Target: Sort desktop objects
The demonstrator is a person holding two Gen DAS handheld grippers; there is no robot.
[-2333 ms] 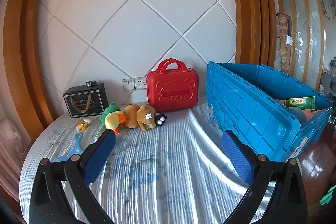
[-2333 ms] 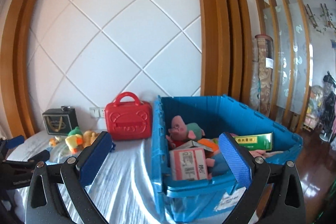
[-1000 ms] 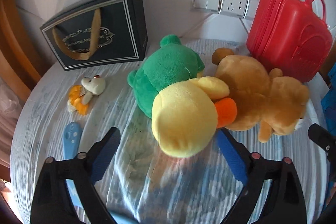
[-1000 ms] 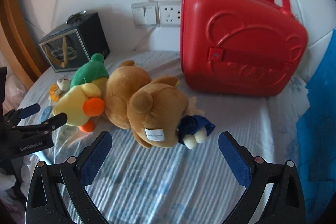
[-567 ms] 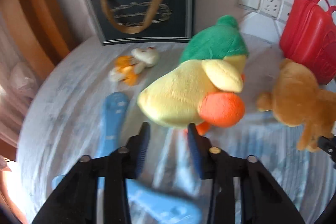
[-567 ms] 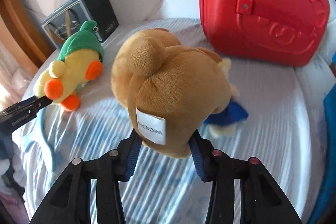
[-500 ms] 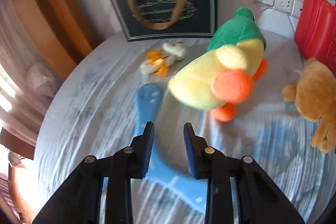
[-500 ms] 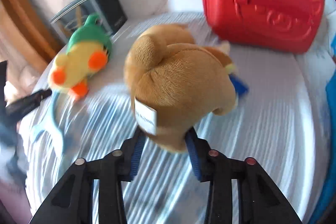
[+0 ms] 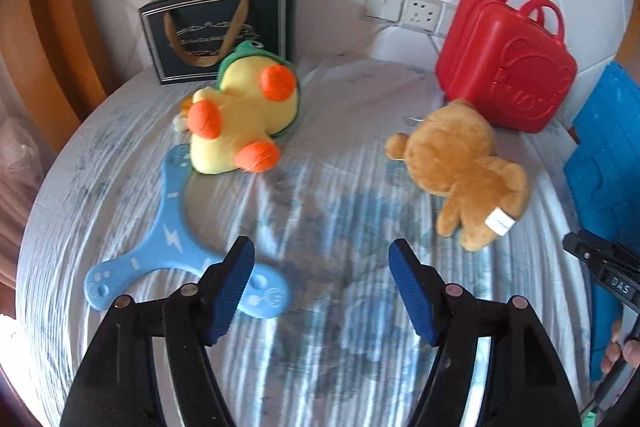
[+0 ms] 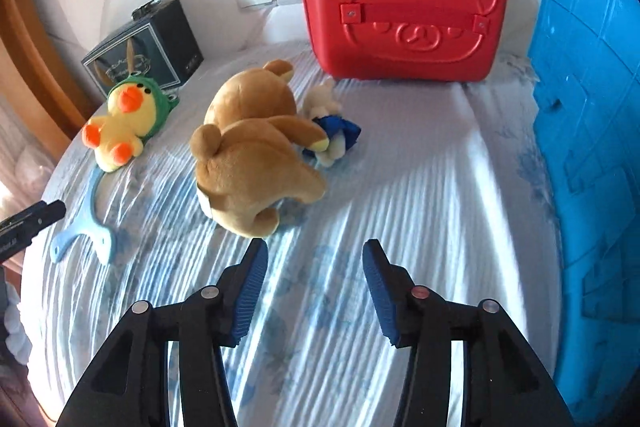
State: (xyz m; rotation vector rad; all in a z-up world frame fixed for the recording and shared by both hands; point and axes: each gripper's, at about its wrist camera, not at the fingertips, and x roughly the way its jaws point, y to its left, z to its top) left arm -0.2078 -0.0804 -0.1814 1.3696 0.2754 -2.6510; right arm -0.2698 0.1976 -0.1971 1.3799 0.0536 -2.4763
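Note:
A yellow duck plush in a green hood (image 9: pixel 244 115) (image 10: pixel 124 119) lies on its back by the black gift box. A brown bear plush (image 9: pixel 460 167) (image 10: pixel 252 155) lies face down mid-table. Beside it is a small blue-and-white plush (image 10: pixel 332 135). A light-blue boomerang toy (image 9: pixel 168 235) (image 10: pixel 86 227) lies flat just left of my left gripper (image 9: pixel 320 255). That gripper's jaws are opening with only cloth between them. My right gripper (image 10: pixel 314 255) is also opening, empty, just short of the bear.
A red bear-face case (image 9: pixel 508 67) (image 10: pixel 404 7) and a black gift box (image 9: pixel 220 27) (image 10: pixel 148 43) stand against the wall. A blue crate (image 9: pixel 604 167) (image 10: pixel 592 147) borders the table's right side. A small orange-and-white toy (image 9: pixel 182 115) peeks from behind the duck.
The right gripper, shut on the bear half a second ago, has let it go and pulled back. The left gripper has gone from shut to open and drawn back; the duck lies farther off.

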